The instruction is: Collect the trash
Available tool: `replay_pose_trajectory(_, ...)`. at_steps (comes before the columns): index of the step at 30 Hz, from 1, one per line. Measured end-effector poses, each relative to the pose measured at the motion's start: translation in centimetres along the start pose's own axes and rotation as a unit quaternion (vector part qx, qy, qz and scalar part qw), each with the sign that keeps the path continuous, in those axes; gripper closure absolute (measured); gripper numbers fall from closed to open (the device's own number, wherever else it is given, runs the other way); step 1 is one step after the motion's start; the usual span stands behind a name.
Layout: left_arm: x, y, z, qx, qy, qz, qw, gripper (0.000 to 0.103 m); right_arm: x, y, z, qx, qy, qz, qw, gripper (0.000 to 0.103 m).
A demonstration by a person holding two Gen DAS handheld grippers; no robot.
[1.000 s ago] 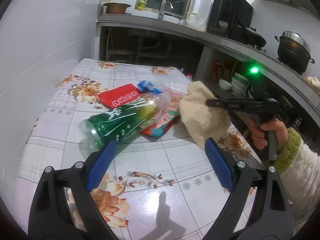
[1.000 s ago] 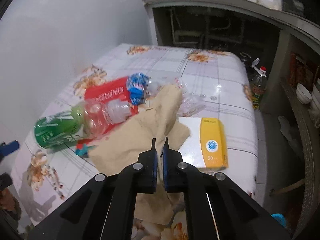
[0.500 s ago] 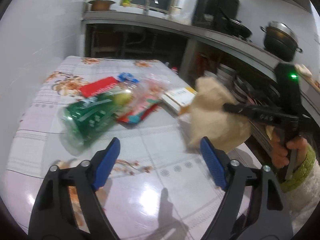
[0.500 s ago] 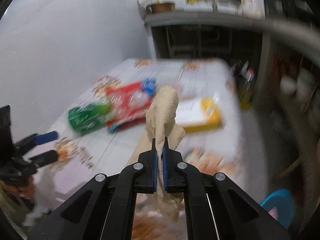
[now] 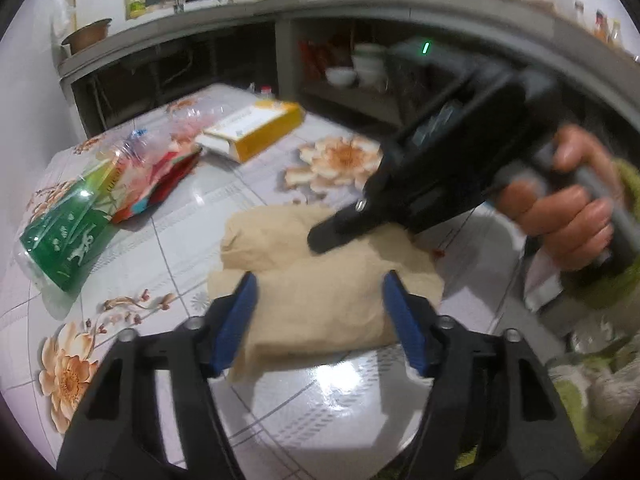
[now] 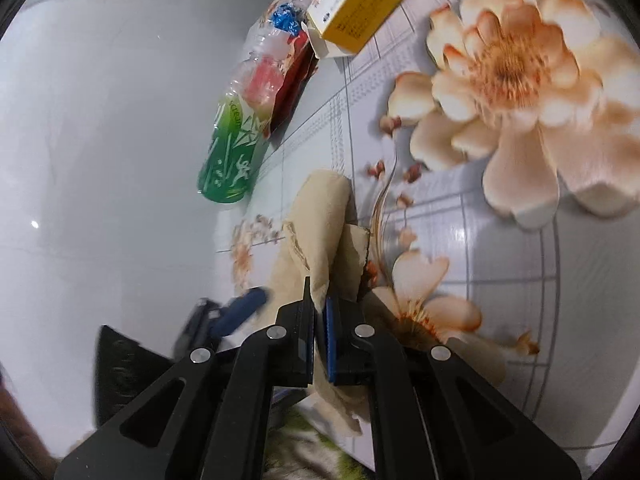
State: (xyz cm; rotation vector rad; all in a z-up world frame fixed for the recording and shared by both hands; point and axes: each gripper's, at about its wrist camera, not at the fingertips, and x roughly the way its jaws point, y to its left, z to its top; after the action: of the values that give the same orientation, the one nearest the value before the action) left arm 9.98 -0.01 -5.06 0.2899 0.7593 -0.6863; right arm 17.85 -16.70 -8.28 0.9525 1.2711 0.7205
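Beige paper (image 6: 320, 216) sits clenched in the right hand-held gripper (image 6: 319, 312) above the floral surface (image 6: 520, 280); the left hand-held gripper (image 5: 320, 300) gapes wide around it.

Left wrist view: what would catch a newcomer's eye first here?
The crumpled tan paper near the front of the flowered table, pinched by the right hand-held gripper. The left hand-held gripper gapes open around it. Behind, to the left, lie a green bottle and a yellow box.
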Motion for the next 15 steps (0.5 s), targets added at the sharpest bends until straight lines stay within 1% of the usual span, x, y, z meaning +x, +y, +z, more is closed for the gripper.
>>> replay_pose_trajectory(1, 0.5, 0.0, -0.1, -0.002, 0.008, -0.001, 1.0000, 0.054, -0.2, 0.0, -0.1, 0.000, 0.002, 0.009, 1.000, 0.098)
replay_pose_trajectory(2, 0.9, 0.2, -0.2, -0.009, 0.017, -0.003, 0.9998, 0.062, -0.3, 0.1, -0.1, -0.004, 0.003, 0.010, 1.000, 0.096)
replay_pose_trajectory(3, 1.3, 0.5, -0.2, -0.020, 0.026, -0.008, 0.9994, 0.068, -0.7, 0.3, 0.0, -0.009, 0.002, 0.006, 1.000, 0.094)
replay_pose_trajectory(4, 1.4, 0.8, -0.2, -0.027, 0.025, -0.009, 0.9993, 0.071, -1.1, 0.7, 0.1, -0.018, -0.001, -0.004, 1.000, 0.094)
replay_pose_trajectory(5, 1.4, 1.2, -0.3, -0.035, 0.024, -0.012, 0.9990, 0.078, -1.5, 0.9, 0.3, -0.025, -0.002, -0.011, 1.000, 0.094)
replay_pose_trajectory(6, 1.3, 1.5, -0.3, -0.041, 0.024, -0.015, 0.9988, 0.083, -2.1, 1.2, 0.7, -0.031, -0.006, -0.017, 0.999, 0.090)
replay_pose_trajectory(7, 1.4, 1.8, -0.3, -0.048, 0.026, -0.016, 0.9984, 0.085, -2.9, 1.5, 1.3, -0.037, -0.018, -0.026, 0.999, 0.080)
replay_pose_trajectory(8, 1.3, 2.3, -0.3, -0.061, 0.028, -0.021, 0.9976, 0.088, -3.7, 1.7, 2.0, -0.040, -0.032, -0.035, 0.998, 0.074)
replay_pose_trajectory(9, 1.3, 2.6, -0.3, -0.068, 0.029, -0.023, 0.9970, 0.089, -4.6, 1.9, 2.6, -0.043, -0.050, -0.046, 0.997, 0.064)
replay_pose_trajectory(10, 1.2, 2.9, -0.4, -0.076, 0.029, -0.024, 0.9964, 0.090, -5.7, 2.4, 3.6, -0.050, -0.075, -0.063, 0.994, 0.059)
replay_pose_trajectory(12, 0.9, 3.2, -0.7, -0.085, 0.029, -0.019, 0.9958, 0.091, -7.1, 3.5, 5.3, -0.064, -0.115, -0.101, 0.986, 0.054)
replay_pose_trajectory(13, 0.8, 3.4, -0.8, -0.088, 0.028, -0.014, 0.9956, 0.091, -7.7, 4.4, 6.5, -0.080, -0.138, -0.128, 0.979, 0.053)
replay_pose_trajectory(15, 0.4, 3.7, -1.1, -0.096, 0.027, -0.010, 0.9950, 0.091, -7.9, 6.0, 8.6, -0.114, -0.170, -0.180, 0.962, 0.053)
